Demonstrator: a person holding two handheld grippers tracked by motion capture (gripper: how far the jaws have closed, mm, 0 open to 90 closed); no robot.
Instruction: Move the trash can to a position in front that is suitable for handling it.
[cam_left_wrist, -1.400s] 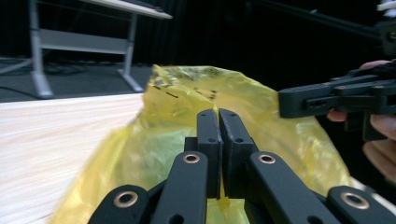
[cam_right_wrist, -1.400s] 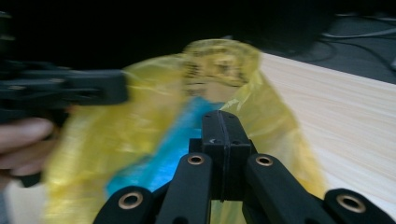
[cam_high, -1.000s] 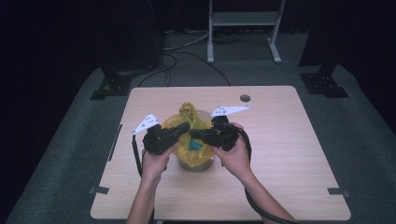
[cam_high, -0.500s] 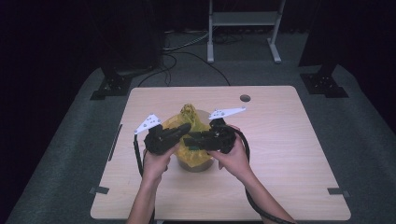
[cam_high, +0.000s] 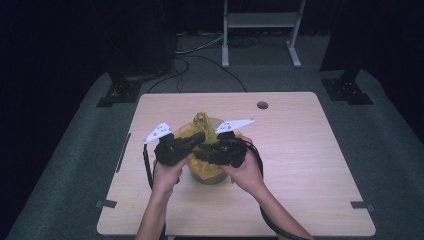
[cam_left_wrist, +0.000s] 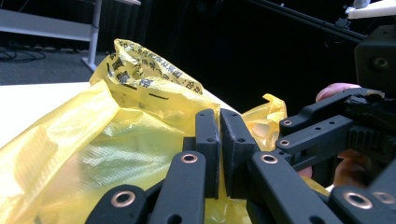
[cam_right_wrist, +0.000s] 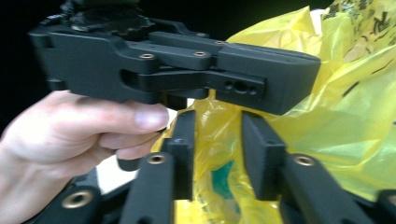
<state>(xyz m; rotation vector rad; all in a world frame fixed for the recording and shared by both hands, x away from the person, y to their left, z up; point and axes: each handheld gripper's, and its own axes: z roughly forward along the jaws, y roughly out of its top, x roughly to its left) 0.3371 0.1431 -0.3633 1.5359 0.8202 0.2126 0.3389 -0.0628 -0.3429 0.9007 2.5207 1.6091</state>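
The container (cam_high: 210, 176) under the yellow plastic bag (cam_high: 200, 131) is lying mostly hidden: the two grippers and the bag are covering it, so only a rounded lower wall is showing below the hands in the high view, and its material and contents cannot be made out. A green patch is showing through the film between the right gripper's jaws in the right gripper view, but what it is cannot be told. The bag is standing upright at the middle of the wooden table (cam_high: 300, 150), long axis roughly vertical, with its printed, crumpled top peaking just beyond both grippers. The left gripper (cam_left_wrist: 219, 140) is sitting clenched, its pads nearly meeting with bag film directly behind them; whether film is being pinched between them cannot be told. The right gripper (cam_right_wrist: 217, 154) is standing released, its jaws having just been closing, with bag film lying in the gap and the pads apart. The left gripper is crossing immediately above the right gripper's jaws in the right gripper view.
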